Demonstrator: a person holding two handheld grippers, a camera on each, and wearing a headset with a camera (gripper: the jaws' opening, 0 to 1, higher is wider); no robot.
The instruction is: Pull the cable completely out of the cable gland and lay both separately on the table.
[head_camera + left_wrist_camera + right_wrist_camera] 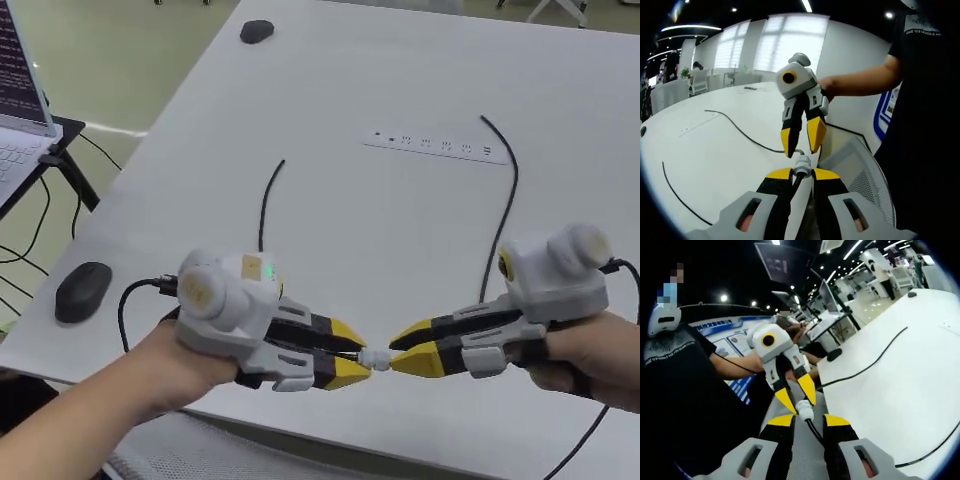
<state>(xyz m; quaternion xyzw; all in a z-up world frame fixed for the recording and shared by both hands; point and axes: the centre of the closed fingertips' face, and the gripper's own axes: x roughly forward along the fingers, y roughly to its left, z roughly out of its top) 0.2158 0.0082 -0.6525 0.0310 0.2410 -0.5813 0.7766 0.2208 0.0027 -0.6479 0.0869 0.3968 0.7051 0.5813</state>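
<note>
Cable gland (376, 358) is held in the air over the near edge of the worktop (400, 230), pinned tip to tip between both grippers.

Left gripper (355, 361): the jaws are drawn in to a narrow gap. In the left gripper view the gland body sits right at its yellow tips, touched on both sides, so it reads as clamped on the gland.

Right gripper (397, 357): it is met head-on from the opposite side, with its tips astride the gland's other end. In its own view the gap looks a bit wider than the gland, so whether it is actually clamped cannot be told.

Cable (816, 434): thin and black, it is seen in the right gripper view leaving the gland's near end and running back between the right gripper's jaws. It is not out of the gland. In the left gripper view a dark run is also seen behind the gland, between the left jaws; what it is cannot be told.

On the worktop, well apart from the grippers:
- A white power strip (430, 146) is laid flat toward the far side.
- A long black lead (505, 200) is curved from the strip's right end toward the right gripper.
- A short loose black lead (264, 205) is laid left of centre.
- A dark mouse (83, 291) is at the left edge, and a second mouse (257, 31) is at the far edge.
</note>
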